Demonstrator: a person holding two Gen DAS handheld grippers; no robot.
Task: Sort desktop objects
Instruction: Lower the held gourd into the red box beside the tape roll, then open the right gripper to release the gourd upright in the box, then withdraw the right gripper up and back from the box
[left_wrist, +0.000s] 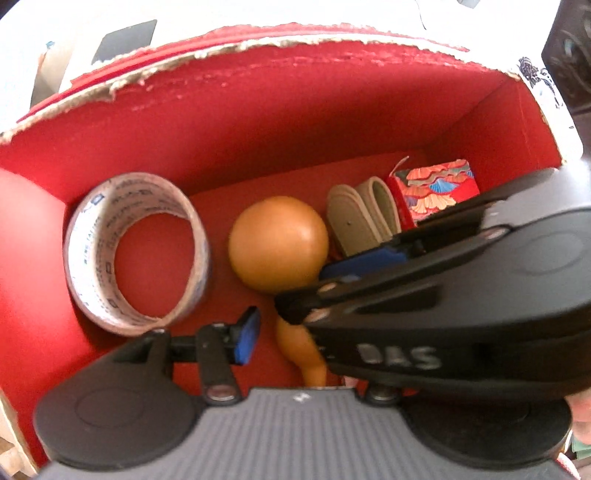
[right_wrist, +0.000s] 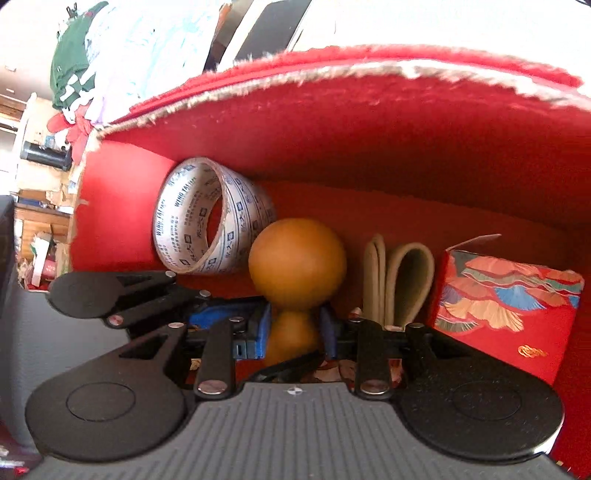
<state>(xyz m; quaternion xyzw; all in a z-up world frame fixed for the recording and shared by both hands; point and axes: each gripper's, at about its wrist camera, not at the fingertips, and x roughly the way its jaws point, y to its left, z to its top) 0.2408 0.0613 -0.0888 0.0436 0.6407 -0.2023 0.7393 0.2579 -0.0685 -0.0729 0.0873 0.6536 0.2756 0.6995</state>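
A wooden gourd-shaped piece (left_wrist: 277, 243) (right_wrist: 297, 258) lies on the floor of a red box (left_wrist: 258, 122) (right_wrist: 369, 140), its round head towards the far wall. My right gripper (right_wrist: 293, 332) is shut on its narrower lower lobe, a blue pad on each side. In the left wrist view the right gripper (left_wrist: 310, 291) reaches in from the right. My left gripper (left_wrist: 306, 354) is open around the same lobe. Its left pad (left_wrist: 245, 338) stands clear of the wood, and its right finger is hidden under the right gripper. One left finger (right_wrist: 147, 295) shows in the right wrist view.
Also in the box are a roll of printed tape (left_wrist: 136, 254) (right_wrist: 210, 218) on the left, folded grey strips (left_wrist: 362, 218) (right_wrist: 399, 280) right of the gourd, and a small red patterned carton (left_wrist: 432, 188) (right_wrist: 506, 302) at the far right. The box rim is torn cardboard.
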